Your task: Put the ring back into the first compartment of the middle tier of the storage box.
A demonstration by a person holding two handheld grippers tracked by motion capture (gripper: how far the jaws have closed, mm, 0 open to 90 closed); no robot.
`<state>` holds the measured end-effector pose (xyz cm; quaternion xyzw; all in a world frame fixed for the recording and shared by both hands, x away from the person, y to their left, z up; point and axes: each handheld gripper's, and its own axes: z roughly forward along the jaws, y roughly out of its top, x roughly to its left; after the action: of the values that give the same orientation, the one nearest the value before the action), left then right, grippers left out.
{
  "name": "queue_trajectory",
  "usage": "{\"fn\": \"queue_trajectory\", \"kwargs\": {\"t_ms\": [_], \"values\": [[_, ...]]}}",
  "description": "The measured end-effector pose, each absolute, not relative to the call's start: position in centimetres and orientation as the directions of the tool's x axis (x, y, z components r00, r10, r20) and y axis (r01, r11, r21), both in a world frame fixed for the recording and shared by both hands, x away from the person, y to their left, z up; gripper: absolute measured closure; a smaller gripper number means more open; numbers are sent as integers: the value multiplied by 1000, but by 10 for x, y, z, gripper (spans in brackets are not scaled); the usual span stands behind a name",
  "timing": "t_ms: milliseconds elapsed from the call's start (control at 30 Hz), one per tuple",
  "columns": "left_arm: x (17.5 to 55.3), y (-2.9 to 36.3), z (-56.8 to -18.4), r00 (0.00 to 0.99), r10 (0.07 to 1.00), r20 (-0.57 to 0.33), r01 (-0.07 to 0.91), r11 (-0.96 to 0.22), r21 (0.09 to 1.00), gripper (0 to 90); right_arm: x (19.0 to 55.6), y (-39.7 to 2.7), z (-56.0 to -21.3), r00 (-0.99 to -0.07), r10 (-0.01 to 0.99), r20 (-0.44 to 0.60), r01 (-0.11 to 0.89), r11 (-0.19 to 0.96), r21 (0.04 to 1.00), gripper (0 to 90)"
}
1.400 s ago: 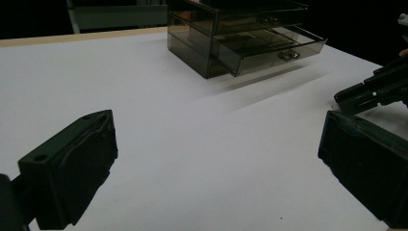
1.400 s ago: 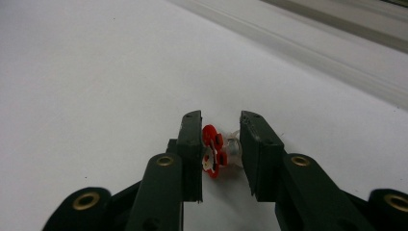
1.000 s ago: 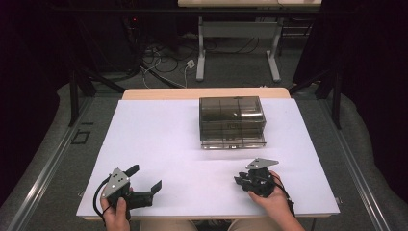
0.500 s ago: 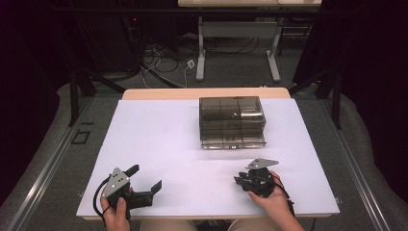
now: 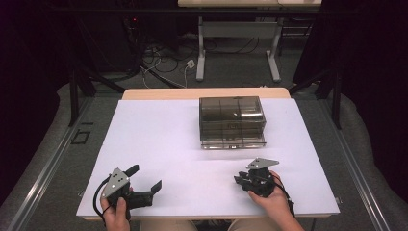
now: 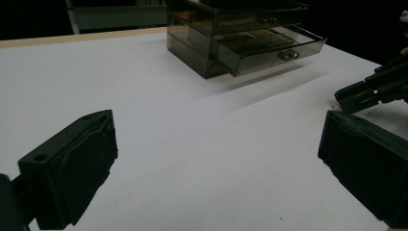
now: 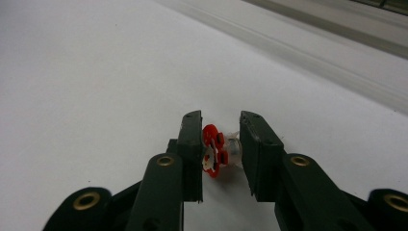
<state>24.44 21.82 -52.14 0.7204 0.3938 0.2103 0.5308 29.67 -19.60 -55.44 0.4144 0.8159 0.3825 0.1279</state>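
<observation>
White table [image 5: 159,144], wood edge at far side. Smoked-plastic drawer unit [image 5: 232,121] toward the far side, one drawer [image 6: 269,45] pulled partly out. Left gripper [image 5: 144,185], near left corner: jaws spread wide, holding nothing. Right gripper [image 7: 220,132], near right: jaws narrowly parted around small red-and-white piece [image 7: 214,150], contact on both sides unclear.

Evenly lit white table [image 5: 163,144] against a dark, murky room. Soft shadow streaks in front of the smoky drawer box [image 6: 240,38] (left gripper view). Near jaws blurred and underexposed there. Far table edge smeared out of focus in the right gripper view.
</observation>
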Motion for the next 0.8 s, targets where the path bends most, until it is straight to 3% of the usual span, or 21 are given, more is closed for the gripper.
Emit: {"fn": "queue_trajectory", "kwargs": {"t_ms": [800], "values": [[245,218,-522,598,792,-123,350,-120,929,6,294,-198,-551,-604,785,135,570,308,761,712]]}}
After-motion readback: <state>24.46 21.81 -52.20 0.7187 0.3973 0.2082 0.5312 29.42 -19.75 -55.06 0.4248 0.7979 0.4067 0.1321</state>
